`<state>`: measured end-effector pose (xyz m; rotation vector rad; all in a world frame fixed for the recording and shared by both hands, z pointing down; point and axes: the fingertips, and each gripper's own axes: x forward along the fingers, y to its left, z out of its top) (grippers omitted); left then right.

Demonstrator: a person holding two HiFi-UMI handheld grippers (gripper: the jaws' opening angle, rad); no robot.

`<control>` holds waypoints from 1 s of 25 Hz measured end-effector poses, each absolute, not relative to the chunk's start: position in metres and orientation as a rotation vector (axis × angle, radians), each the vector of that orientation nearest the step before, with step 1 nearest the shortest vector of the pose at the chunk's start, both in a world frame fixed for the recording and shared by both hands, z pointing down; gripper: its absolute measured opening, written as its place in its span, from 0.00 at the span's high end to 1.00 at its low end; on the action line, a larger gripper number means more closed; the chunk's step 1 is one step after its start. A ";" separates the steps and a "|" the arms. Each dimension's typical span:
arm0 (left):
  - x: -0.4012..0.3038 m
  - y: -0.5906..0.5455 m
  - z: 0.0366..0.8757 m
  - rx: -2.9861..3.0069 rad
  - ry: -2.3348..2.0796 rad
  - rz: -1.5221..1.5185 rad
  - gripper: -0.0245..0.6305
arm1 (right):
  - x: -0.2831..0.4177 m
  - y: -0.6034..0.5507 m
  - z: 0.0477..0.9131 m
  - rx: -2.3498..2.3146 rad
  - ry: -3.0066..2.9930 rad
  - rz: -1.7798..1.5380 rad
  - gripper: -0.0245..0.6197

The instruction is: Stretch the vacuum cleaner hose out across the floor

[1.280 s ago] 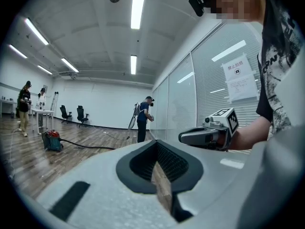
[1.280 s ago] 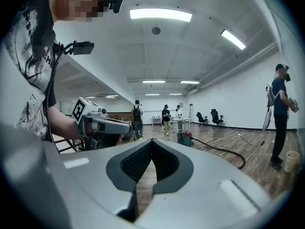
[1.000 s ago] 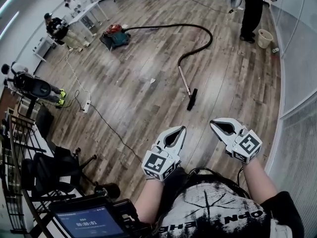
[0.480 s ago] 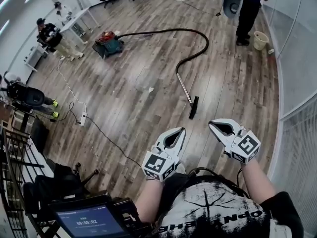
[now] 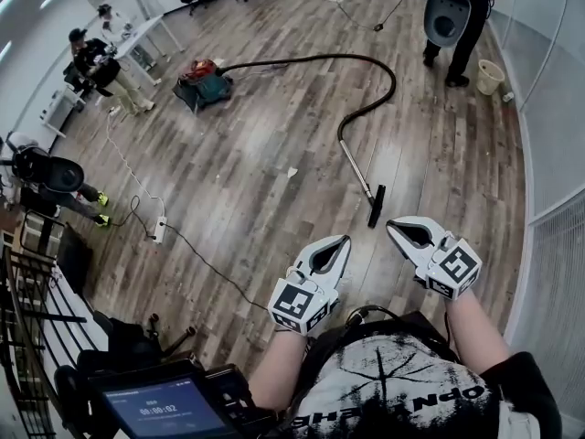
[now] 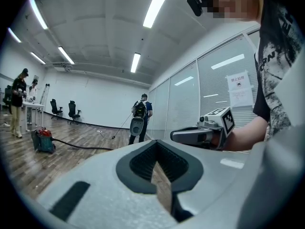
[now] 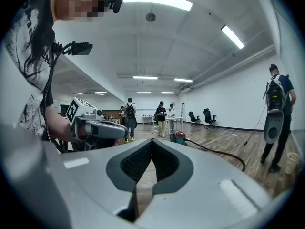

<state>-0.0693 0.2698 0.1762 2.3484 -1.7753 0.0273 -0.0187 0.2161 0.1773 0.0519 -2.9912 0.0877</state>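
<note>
In the head view, the left gripper (image 5: 338, 243) and right gripper (image 5: 395, 226) are side by side above the wood floor (image 5: 256, 181). Neither touches the black hose (image 5: 320, 56), which curves from the red canister (image 5: 203, 82) to the wand (image 5: 359, 165). The left gripper view shows its jaws pressed together on nothing. The right gripper view shows the same.

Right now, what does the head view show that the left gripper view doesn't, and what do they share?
Only the head view: the floor nozzle at the end of the wand, the white power strip and the tablet screen. Only the left gripper view: ceiling lights and a notice on the glass wall. Both: the vacuum cleaner, its black hose, and the right gripper, shut.
</note>
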 end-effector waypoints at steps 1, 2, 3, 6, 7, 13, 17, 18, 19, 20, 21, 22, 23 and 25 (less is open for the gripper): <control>-0.078 0.271 0.178 2.350 -1.773 0.024 0.96 | -0.028 0.217 0.179 0.055 -2.989 0.083 0.96; -0.087 0.271 0.180 2.351 -1.773 0.022 0.96 | -0.038 0.217 0.180 0.057 -2.987 0.077 0.96; -0.096 0.271 0.181 2.351 -1.775 0.022 0.96 | -0.047 0.217 0.181 0.058 -2.984 0.072 0.96; -0.118 0.271 0.181 2.347 -1.779 0.010 0.96 | -0.068 0.219 0.181 0.053 -2.969 0.061 0.96; -0.123 0.270 0.181 2.345 -1.778 0.005 0.96 | -0.072 0.218 0.182 0.055 -2.963 0.057 0.96; -0.143 0.263 0.185 2.336 -1.789 -0.021 0.96 | -0.089 0.209 0.187 0.058 -2.943 0.047 0.96; -0.158 0.255 0.186 2.321 -1.799 -0.026 0.96 | -0.107 0.202 0.187 0.022 -2.933 0.036 0.96; -0.161 0.252 0.187 2.316 -1.802 -0.024 0.96 | -0.113 0.200 0.188 0.008 -2.930 0.035 0.96; -0.165 0.249 0.187 2.310 -1.806 -0.023 0.96 | -0.117 0.198 0.189 -0.006 -2.927 0.034 0.96; -0.167 0.246 0.187 2.306 -1.808 -0.025 0.96 | -0.121 0.195 0.190 -0.017 -2.923 0.034 0.96; -0.170 0.241 0.186 2.303 -1.810 -0.026 0.96 | -0.124 0.190 0.190 -0.025 -2.920 0.034 0.96; -0.173 0.232 0.186 2.300 -1.813 -0.025 0.96 | -0.129 0.181 0.191 -0.033 -2.920 0.036 0.96; -0.178 0.218 0.187 2.296 -1.819 -0.018 0.96 | -0.136 0.167 0.193 -0.045 -2.922 0.040 0.96; -0.194 0.179 0.190 2.270 -1.841 0.002 0.96 | -0.157 0.128 0.196 -0.090 -2.929 0.059 0.96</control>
